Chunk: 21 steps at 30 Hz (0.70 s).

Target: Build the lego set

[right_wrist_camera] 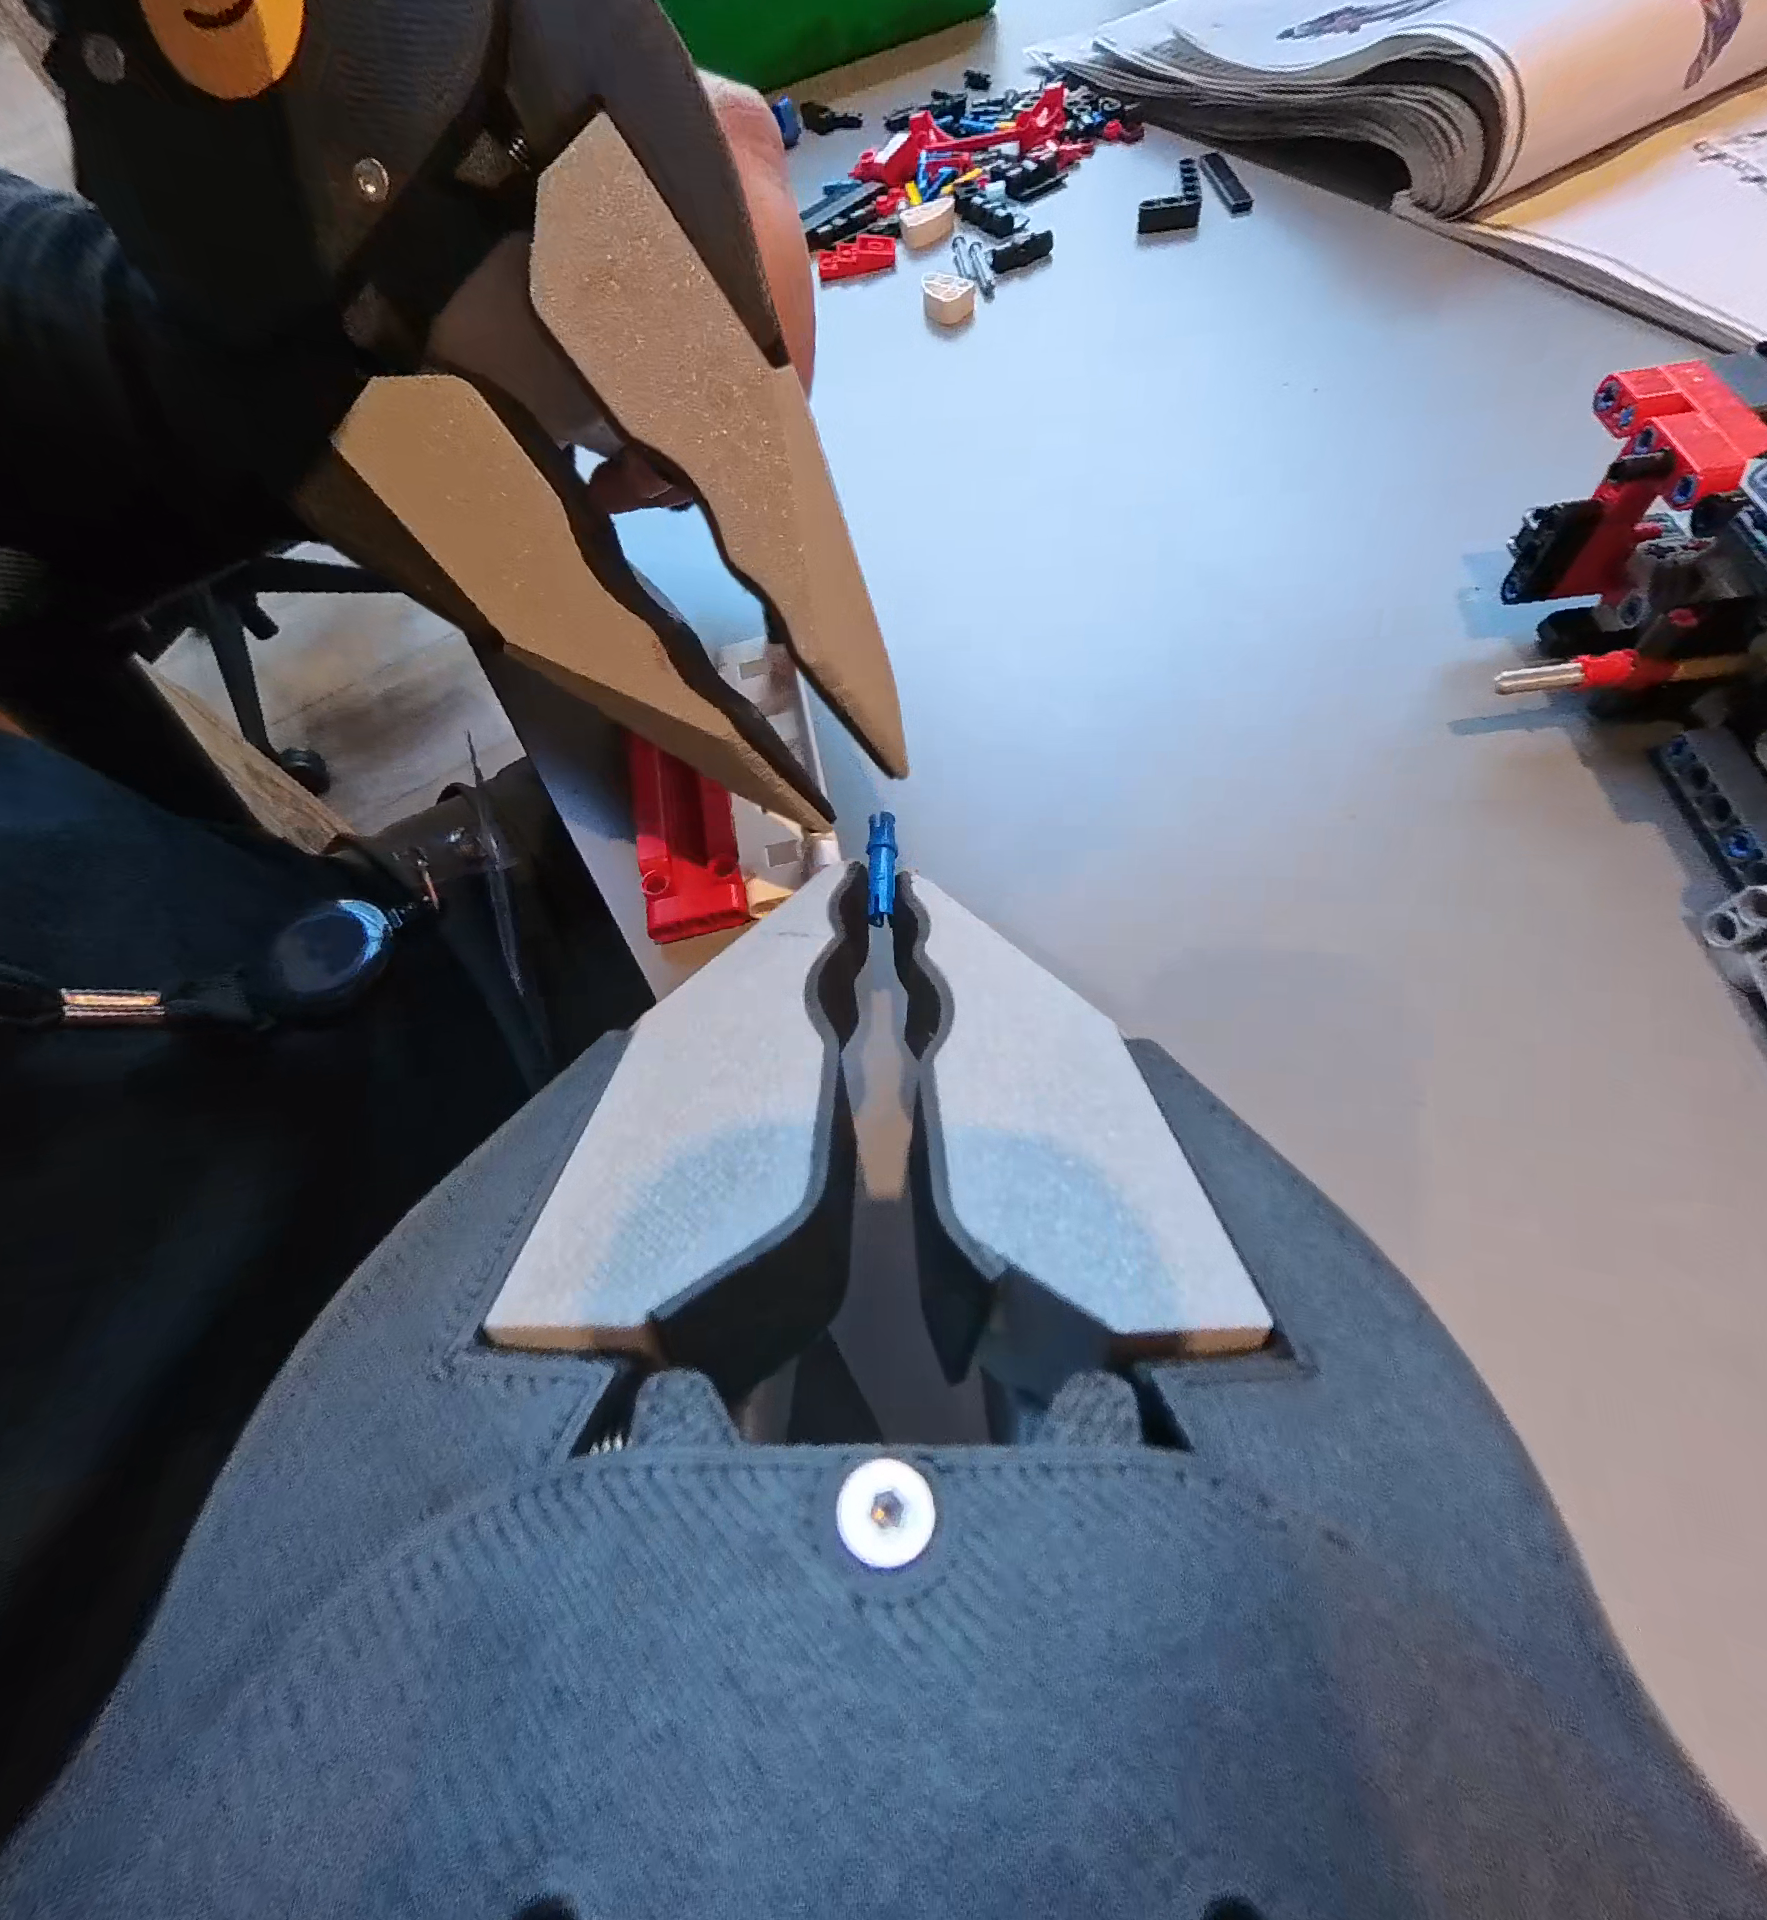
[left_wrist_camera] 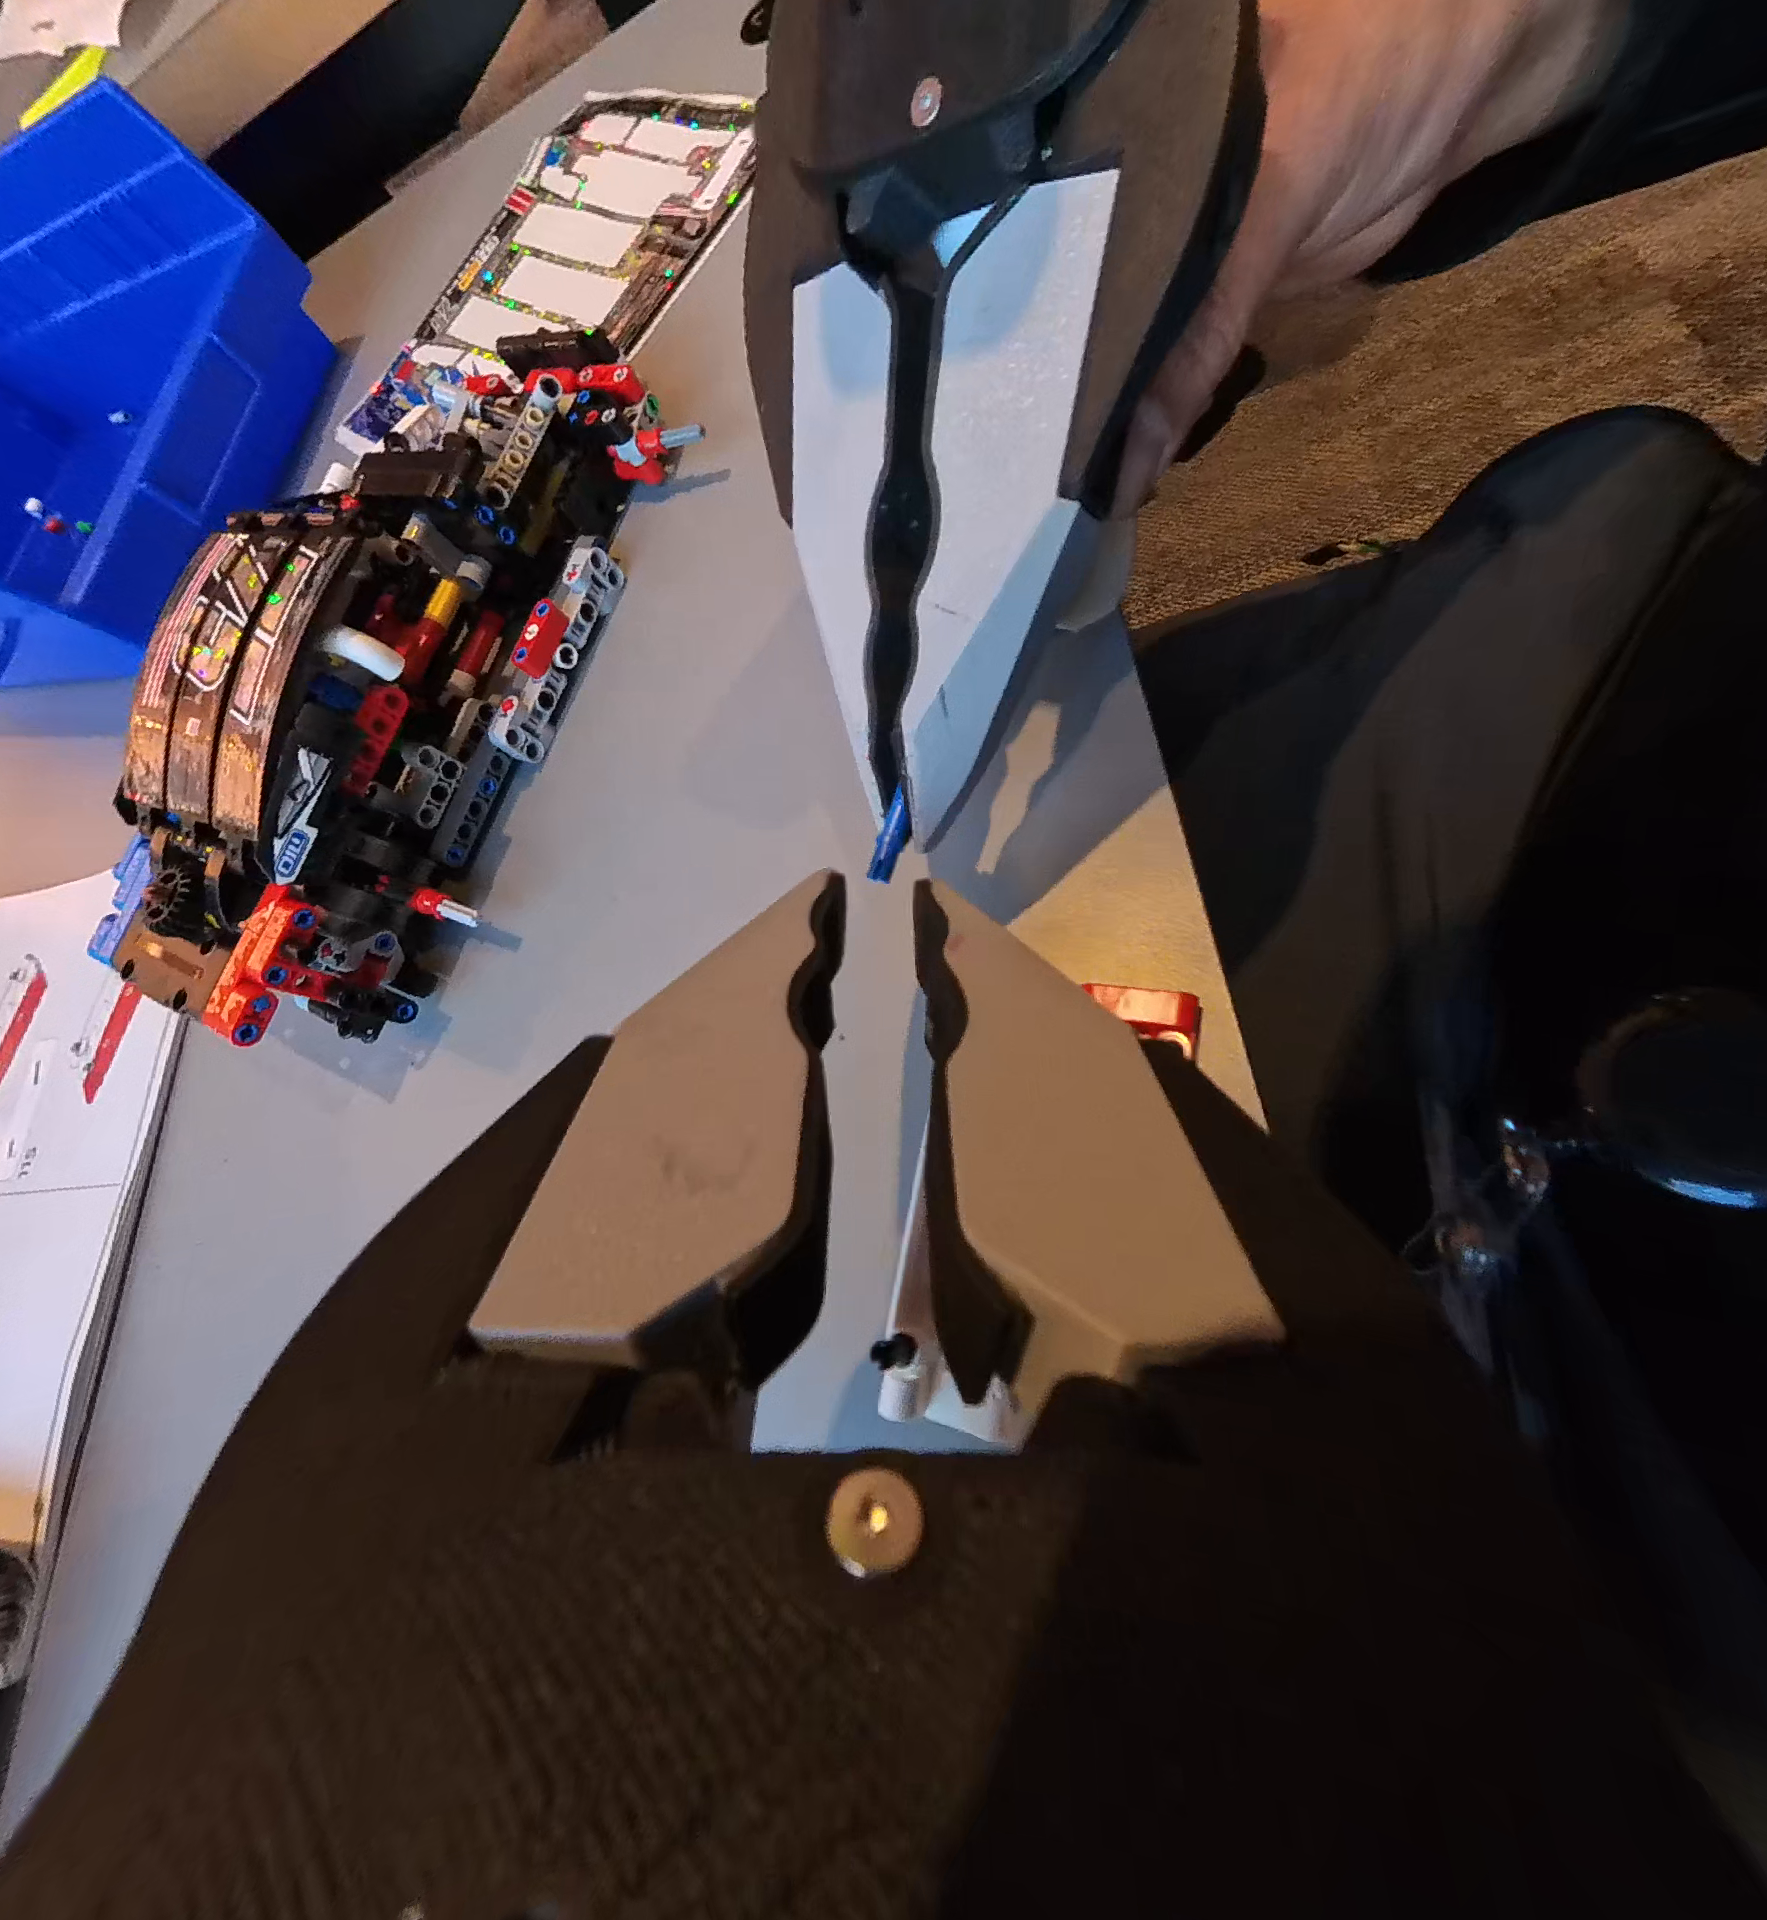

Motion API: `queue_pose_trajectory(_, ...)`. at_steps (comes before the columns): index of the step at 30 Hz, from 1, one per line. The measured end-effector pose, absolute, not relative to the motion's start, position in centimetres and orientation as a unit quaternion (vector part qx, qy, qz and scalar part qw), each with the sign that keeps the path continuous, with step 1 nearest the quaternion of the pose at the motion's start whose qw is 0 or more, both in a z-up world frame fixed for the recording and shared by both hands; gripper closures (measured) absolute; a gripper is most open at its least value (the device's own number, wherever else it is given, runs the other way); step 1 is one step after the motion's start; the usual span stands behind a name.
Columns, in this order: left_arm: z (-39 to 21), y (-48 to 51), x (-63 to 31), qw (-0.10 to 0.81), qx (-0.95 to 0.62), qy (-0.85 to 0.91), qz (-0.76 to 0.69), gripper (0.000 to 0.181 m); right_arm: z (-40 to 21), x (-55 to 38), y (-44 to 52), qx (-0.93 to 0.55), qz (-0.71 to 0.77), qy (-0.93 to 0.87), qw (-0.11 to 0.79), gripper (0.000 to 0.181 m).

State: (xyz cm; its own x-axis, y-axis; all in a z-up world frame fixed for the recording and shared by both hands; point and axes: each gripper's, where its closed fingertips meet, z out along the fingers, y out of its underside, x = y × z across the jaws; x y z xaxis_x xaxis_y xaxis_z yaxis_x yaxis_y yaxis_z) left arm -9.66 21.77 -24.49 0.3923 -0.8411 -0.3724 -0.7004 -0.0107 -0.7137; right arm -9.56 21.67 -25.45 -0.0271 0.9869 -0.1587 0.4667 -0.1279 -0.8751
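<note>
Right gripper (right_wrist_camera: 884, 883): clamped on small blue plastic pin (right_wrist_camera: 880, 868).
Left gripper (left_wrist_camera: 879, 894): fingers apart, tips just beside pin.
Partly built black-and-red brick car (left_wrist_camera: 359, 707): well apart from pin.

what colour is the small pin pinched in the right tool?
Blue. The small plastic pin sticks out of the right tool tips; clearest in the right wrist view.

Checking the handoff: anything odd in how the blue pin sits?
Blue pin is pinched only at the right gripper's very tips, most of it sticking out. Left gripper is open, not touching it.
</note>
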Motion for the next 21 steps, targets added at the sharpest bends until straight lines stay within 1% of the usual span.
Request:
queue_pose_trajectory(5,-24.73,21.37,-9.48,0.439,-0.702,0.552,-0.096,0.172,-25.38,-9.60,21.00,-0.608,0.424,-0.596,0.307,0.179)
queue_pose_trajectory(8,-24.72,21.11,-9.34,0.438,-0.701,0.552,-0.110,0.178,-25.24,-9.65,20.74,-0.602,0.427,-0.600,0.308,0.179)
queue_pose_trajectory(21,-24.71,21.01,-9.29,0.437,-0.701,0.551,-0.118,0.179,-25.17,-9.62,20.63,-0.599,0.426,-0.603,0.310,0.179)
